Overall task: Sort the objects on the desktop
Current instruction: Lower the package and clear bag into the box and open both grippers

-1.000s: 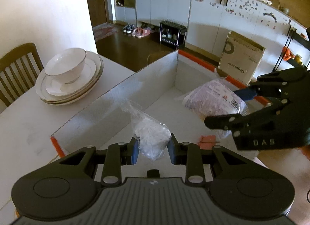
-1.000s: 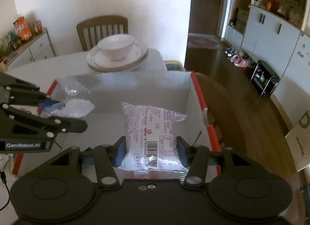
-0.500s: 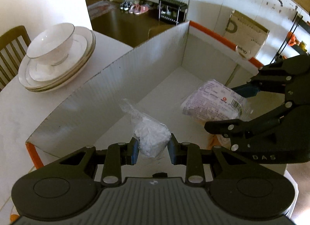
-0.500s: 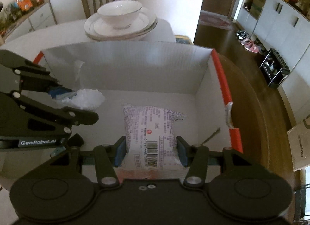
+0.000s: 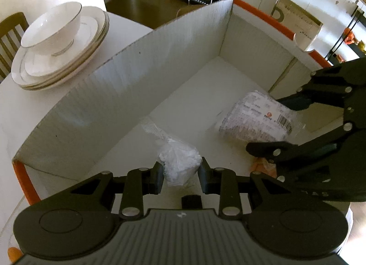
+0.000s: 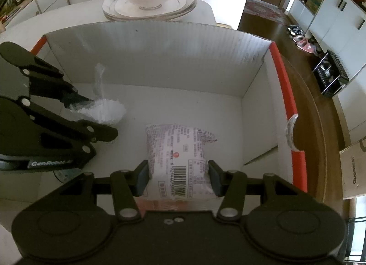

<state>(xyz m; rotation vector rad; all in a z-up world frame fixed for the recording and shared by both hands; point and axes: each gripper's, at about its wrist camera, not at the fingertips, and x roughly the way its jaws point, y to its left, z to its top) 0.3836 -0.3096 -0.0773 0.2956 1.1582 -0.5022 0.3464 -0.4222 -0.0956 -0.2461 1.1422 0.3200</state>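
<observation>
Both packets (image 5: 179, 162) lower in box (image 5: 137, 96)

Left gripper (image 5: 180, 173) pitched steeply downward, jaws drawn close, clamped on a small clear bag (image 5: 177, 162); right gripper (image 6: 178, 177) likewise angled down, jaws wider, gripping a printed packet (image 6: 177, 157).

The left hand-held gripper (image 6: 100, 114) bore "GenRobot" in pale letters on its side, the right hand-held gripper (image 5: 272, 128) showed "AS", a cardboard box (image 6: 354, 169) read "Gujia", and the packet (image 6: 180, 162) carried a barcode with digits too blurred to read.
</observation>
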